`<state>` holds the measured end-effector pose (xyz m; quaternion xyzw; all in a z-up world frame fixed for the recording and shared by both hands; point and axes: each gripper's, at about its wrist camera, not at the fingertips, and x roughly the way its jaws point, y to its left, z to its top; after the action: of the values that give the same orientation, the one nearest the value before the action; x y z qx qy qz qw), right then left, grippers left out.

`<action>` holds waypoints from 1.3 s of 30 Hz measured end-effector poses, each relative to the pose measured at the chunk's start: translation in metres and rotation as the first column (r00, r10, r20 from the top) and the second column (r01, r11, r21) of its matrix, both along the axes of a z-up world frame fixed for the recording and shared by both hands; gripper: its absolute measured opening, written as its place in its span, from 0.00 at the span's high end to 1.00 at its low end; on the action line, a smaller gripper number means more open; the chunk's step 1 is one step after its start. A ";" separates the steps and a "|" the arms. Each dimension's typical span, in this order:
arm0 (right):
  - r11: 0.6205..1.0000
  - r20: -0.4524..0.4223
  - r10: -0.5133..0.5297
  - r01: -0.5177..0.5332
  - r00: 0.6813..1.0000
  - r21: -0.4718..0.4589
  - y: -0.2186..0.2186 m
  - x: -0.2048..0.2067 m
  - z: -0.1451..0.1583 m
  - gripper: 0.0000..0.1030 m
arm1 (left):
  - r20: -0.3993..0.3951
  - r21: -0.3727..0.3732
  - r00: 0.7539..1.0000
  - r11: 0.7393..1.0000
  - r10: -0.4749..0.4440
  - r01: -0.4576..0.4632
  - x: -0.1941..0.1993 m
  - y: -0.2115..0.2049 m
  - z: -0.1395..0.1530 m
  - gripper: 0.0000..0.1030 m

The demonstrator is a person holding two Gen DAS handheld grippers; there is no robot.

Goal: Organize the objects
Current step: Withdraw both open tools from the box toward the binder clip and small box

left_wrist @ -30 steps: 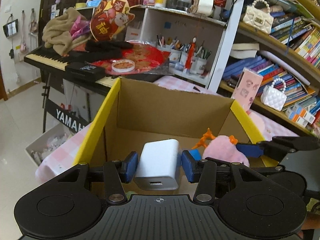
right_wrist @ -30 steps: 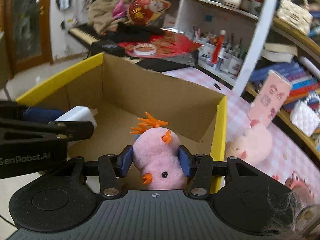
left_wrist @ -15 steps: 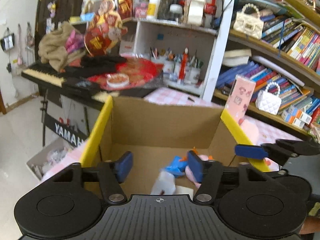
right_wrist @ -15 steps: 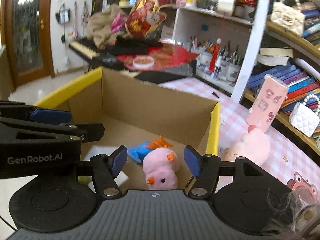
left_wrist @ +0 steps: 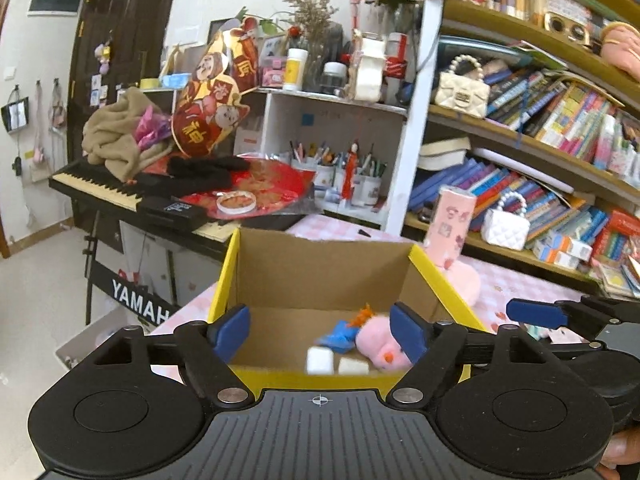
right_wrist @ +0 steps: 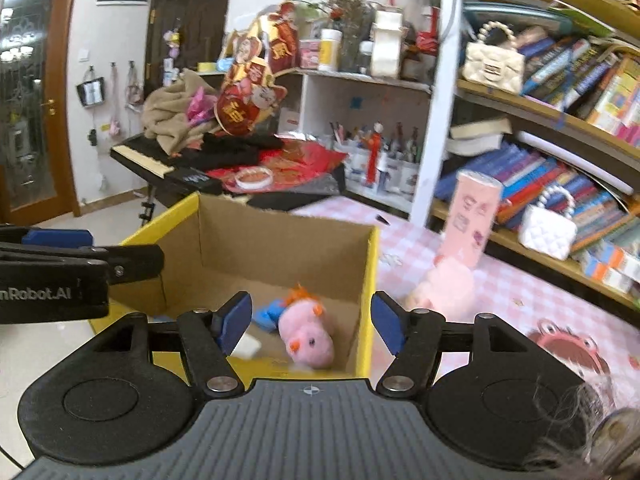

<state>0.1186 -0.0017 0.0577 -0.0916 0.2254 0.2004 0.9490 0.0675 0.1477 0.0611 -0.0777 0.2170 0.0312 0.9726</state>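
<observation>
Grippers are both empty and spread wide above the near edge of the yellow-rimmed brown cardboard box [left_wrist: 324,264]: the left gripper [left_wrist: 320,330] frames the box floor between its blue pads, and the right gripper [right_wrist: 310,322] does the same from further right. Inside the box, towards its near right corner, lie the pink plush chick with an orange crest [right_wrist: 306,330], a small blue toy [right_wrist: 267,314] touching its far left side, and the white plug-in charger block [left_wrist: 320,360] just left and nearer, with a second pale block beside it that is too blurred to name. What seems left to sort sits outside the box on the pink checked worktop [right_wrist: 516,284], to the right of the box's right wall: a pale pink plush animal [right_wrist: 444,290] and, touching it from behind, a tall pink printed carton [right_wrist: 474,220] standing upright, so its long axis is vertical. Both lie right of and beyond the right gripper, which I judge the nearer of the two; the left gripper would have to cross over the box and past the other gripper to get there. A sideways approach around the box corner looks needed.
</observation>
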 end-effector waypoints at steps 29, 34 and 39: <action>0.966 -0.219 -0.250 0.226 0.943 -0.126 -0.025 -0.138 -0.062 0.36 | -0.222 -0.015 0.948 0.973 -0.228 0.231 -0.090 -0.038 -0.050 0.19; 0.946 -0.208 -0.316 0.291 0.926 -0.143 -0.038 -0.145 -0.060 0.34 | -0.227 -0.019 0.928 0.954 -0.297 0.300 -0.085 -0.054 -0.052 0.19; 0.927 -0.207 -0.368 0.341 0.906 -0.157 -0.054 -0.146 -0.060 0.33 | -0.223 -0.011 0.904 0.929 -0.364 0.371 -0.078 -0.076 -0.052 0.19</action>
<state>-0.0271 -0.0554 -0.0023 -0.0806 0.3592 0.0202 0.9296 -0.0104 0.0719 0.0094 -0.0160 0.3339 -0.1406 0.9319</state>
